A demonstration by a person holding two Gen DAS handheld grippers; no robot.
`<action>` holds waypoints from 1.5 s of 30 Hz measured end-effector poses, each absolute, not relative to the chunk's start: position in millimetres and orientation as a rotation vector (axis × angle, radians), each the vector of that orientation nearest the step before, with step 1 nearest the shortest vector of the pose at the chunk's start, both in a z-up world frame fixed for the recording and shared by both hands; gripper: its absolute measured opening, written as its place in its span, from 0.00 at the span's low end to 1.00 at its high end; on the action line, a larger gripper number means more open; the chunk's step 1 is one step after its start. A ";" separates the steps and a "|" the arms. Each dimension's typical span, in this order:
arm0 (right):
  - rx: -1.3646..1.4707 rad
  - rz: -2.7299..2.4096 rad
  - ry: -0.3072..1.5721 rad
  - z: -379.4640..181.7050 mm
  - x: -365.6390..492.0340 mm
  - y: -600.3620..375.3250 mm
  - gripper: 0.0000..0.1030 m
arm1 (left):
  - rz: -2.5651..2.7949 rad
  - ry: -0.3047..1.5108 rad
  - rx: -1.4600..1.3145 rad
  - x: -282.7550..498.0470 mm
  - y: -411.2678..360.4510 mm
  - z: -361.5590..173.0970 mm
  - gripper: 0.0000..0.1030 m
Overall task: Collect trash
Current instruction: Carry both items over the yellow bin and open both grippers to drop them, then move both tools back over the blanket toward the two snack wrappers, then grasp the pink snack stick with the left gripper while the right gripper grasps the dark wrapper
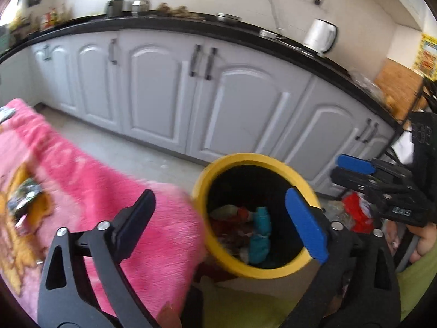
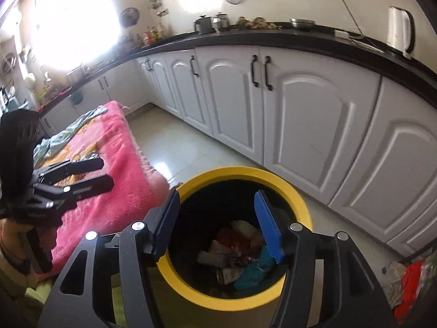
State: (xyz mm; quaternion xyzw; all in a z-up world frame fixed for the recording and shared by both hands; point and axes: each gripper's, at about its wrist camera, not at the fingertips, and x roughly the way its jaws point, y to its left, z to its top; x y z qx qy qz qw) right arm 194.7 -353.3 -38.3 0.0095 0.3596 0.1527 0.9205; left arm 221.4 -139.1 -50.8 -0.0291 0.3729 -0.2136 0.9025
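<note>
A black bin with a yellow rim [image 1: 245, 158] [image 2: 245, 172] stands on the floor below both grippers. Inside lie crumpled wrappers, among them a teal one [image 1: 259, 235] [image 2: 254, 270] and red and white ones. My left gripper [image 1: 222, 218] hangs over the bin's left side, open wide, with nothing between its fingers. My right gripper [image 2: 218, 225] is open above the bin's mouth, also with nothing in it. Each gripper shows at the edge of the other's view: the right gripper [image 1: 355, 170], the left gripper [image 2: 90, 175]. A crumpled wrapper [image 1: 24, 194] lies on the pink blanket.
A pink blanket [image 1: 82, 169] [image 2: 117, 158] covers a low surface left of the bin, with a light-blue cloth [image 2: 68, 134] on it. White cabinets [image 2: 300, 125] under a black counter run behind. A red and clear bag [image 2: 409, 281] lies on the floor to the right.
</note>
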 end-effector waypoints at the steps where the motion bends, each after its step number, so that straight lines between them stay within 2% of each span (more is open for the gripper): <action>1: 0.016 0.321 0.736 -37.3 196.2 -349.6 0.55 | -0.419 0.764 -0.059 220.5 -129.8 -50.8 0.87; 5: -0.009 0.380 0.714 -30.4 199.0 -319.2 0.61 | -0.318 0.747 -0.086 218.7 -89.8 -49.8 0.89; 15: -0.086 0.488 0.712 -25.3 216.0 -245.8 0.63 | -0.135 0.750 -0.174 211.2 1.2 -58.4 0.89; 29: -0.285 0.663 0.682 -23.3 269.6 -117.6 0.66 | -0.018 0.843 -0.264 209.7 64.5 -101.3 0.88; 34: -0.394 0.715 0.703 -43.5 289.2 -78.7 0.67 | -0.043 0.879 -0.332 216.7 71.4 -116.8 0.67; 37: -0.474 0.744 0.737 -61.7 303.3 -54.1 0.67 | -0.050 0.899 -0.338 221.5 72.4 -125.0 0.51; 38: -0.493 0.750 0.742 -66.1 305.6 -48.3 0.67 | -0.041 0.906 -0.327 222.2 73.9 -127.5 0.40; 39: -0.512 0.758 0.748 -70.5 308.5 -41.8 0.67 | -0.028 0.905 -0.317 221.7 76.4 -128.0 0.25; 40: -0.538 0.765 0.748 -75.8 313.1 -32.6 0.67 | -0.023 0.906 -0.319 220.8 79.3 -128.4 0.20; 45: -0.663 0.820 0.725 -95.4 319.4 1.1 0.67 | -0.058 0.892 -0.418 207.8 108.6 -128.9 0.14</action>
